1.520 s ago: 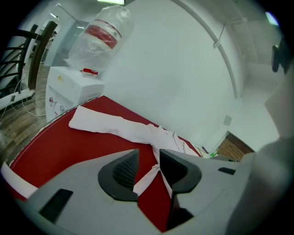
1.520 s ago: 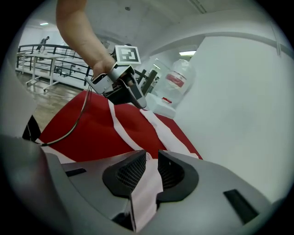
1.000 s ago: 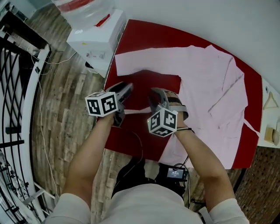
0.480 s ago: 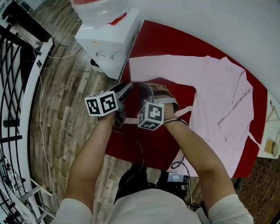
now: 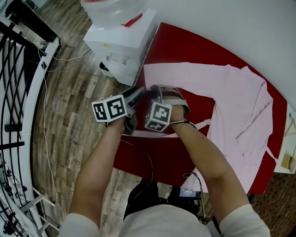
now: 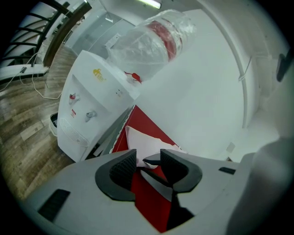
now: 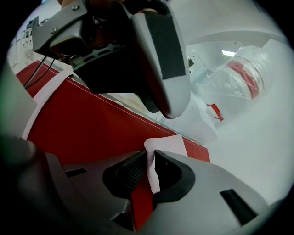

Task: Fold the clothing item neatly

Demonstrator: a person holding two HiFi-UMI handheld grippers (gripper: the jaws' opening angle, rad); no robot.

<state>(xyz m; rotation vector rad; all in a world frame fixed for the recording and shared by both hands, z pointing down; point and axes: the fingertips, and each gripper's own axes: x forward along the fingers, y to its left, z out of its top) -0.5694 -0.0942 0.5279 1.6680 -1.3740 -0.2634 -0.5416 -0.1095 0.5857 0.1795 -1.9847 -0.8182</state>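
Pink, pale and mostly flat, the garment lies on the red table cover. Nearest the person, a narrow strip of it crosses bare red. It starts below the left hand, passes under the right wrist and joins the main body at the right. That body spreads down the cover's right side. A long panel reaches left along the far side, so the cloth borders a bare red patch on two sides. A few seams and soft creases show; otherwise the surface is smooth.

Both arms come forward close together over the cover's left part, the left forearm almost straight and the right forearm angled in from the right. The left marker cube and the right marker cube sit side by side.

The left gripper points away towards the panel's far left corner. Its jaws stand apart, with red cover showing in the gap and a thin shadowed sliver crossing it; whether that sliver is cloth I cannot tell.

The right gripper sits just beside and below the left one. Its jaws are pinched on a fold of the garment, and a pink corner sticks up past the pads.

Beyond the cover's far left edge, a white water dispenser carrying a clear bottle stands on the wooden floor.
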